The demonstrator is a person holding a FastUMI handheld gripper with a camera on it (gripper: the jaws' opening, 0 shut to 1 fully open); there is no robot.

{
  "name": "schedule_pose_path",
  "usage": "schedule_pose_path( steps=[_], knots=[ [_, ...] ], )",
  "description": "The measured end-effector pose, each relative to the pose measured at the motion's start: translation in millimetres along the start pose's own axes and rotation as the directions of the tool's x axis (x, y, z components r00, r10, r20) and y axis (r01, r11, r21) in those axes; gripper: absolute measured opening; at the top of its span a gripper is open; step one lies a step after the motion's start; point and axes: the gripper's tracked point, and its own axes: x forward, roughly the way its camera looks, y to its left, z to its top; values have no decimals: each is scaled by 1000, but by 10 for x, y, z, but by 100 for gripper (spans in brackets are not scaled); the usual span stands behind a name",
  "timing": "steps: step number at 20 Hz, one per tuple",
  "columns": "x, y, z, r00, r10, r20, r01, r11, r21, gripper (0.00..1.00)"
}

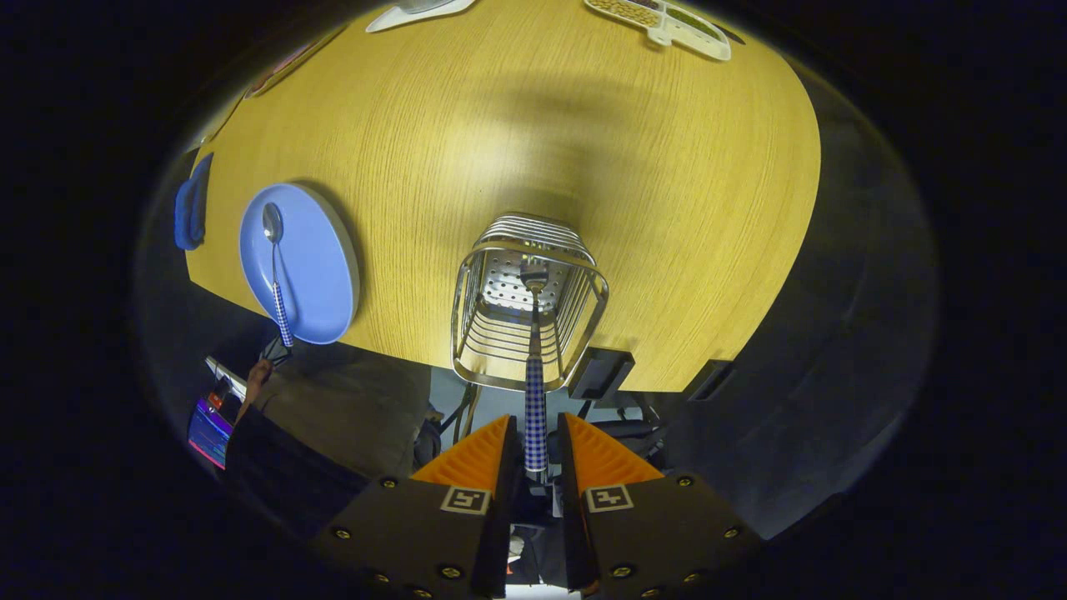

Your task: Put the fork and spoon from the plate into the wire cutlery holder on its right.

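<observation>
Tongs [534,446] clamped on checked handle of fork [534,392]. Long axis running straight ahead and down, head inside wire cutlery holder [575,242], near its perforated floor. Spoon [276,271] still lying on plate [321,250], left of holder on tabletop [583,142].

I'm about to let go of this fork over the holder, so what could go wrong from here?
1. The claw grips the fork only by its checked handle; its head is just inside the wire holder, so releasing now may let it tip against the rim.
2. The holder stands near the table edge, so a nudge could push it off.
3. The spoon on the blue plate overhangs the rim and could slide off.
</observation>
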Motion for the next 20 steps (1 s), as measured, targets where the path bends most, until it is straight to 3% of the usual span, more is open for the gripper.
schedule_pose_path(
  steps=[9,12,20],
  knots=[
    [-260,243,-299,988,-28,149,26,999,18,27],
    [-273,525,-354,977,-38,211,41,999,-8,27],
    [-107,1359,-503,959,29,281,-8,997,-75,27]
  ],
)
